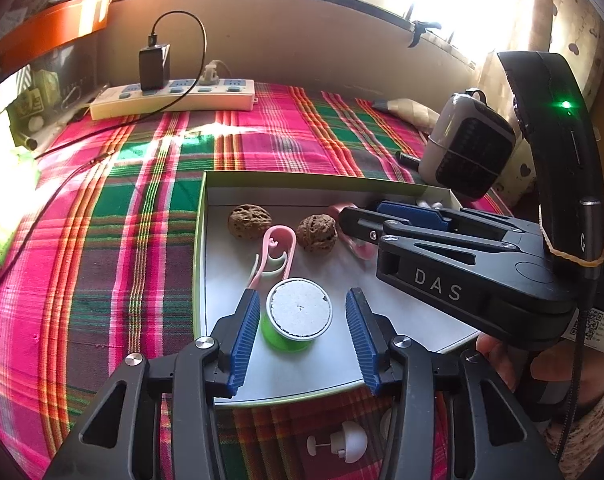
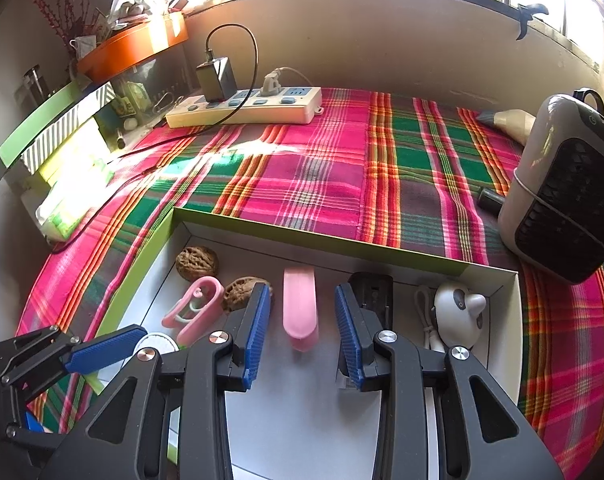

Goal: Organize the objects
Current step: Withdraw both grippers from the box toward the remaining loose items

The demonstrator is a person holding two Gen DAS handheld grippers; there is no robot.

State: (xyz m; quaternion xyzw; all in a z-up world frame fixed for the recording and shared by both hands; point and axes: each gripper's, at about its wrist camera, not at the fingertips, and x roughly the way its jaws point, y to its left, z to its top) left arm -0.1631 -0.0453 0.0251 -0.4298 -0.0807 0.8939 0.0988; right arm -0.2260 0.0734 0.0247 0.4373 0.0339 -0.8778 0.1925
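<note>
The left hand-held gripper (image 1: 302,330) is spread wide around a green spool (image 1: 297,314) with a white top, and its blue pads do not touch it. The spool stands in a shallow box (image 1: 261,188) on the plaid cloth (image 1: 101,240). The right hand-held gripper (image 2: 302,334) is wide too, with a pink case (image 2: 299,312) between its pads. Two walnuts (image 2: 197,262) and a pink clip (image 2: 191,312) lie nearby in the box.

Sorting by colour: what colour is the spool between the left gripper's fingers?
Bright green spool with a white top, clearest in the left wrist view.
</note>
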